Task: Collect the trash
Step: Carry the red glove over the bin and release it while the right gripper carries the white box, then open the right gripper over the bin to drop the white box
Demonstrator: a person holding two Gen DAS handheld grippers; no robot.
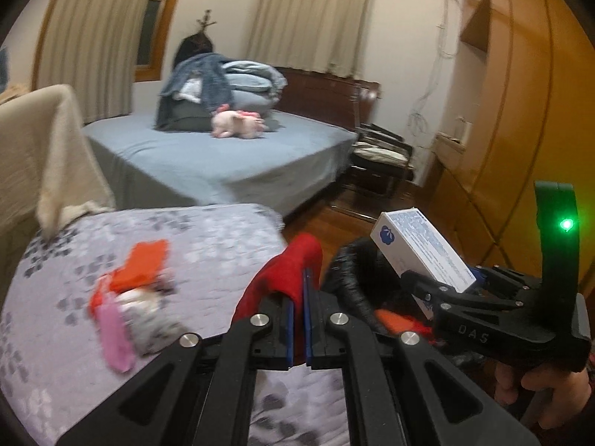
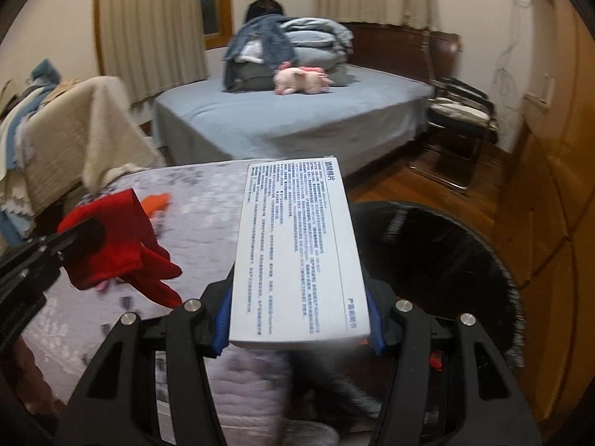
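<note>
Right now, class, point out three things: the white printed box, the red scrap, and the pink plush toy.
white printed box (image 2: 297, 245): right wrist view, middle of its printed face.
red scrap (image 1: 286, 271): left wrist view, its middle fold.
pink plush toy (image 1: 238, 123): left wrist view, its body.

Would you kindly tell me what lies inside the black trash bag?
Inside the black trash bag, only orange and red scraps show; the right gripper hides the rest.
</note>
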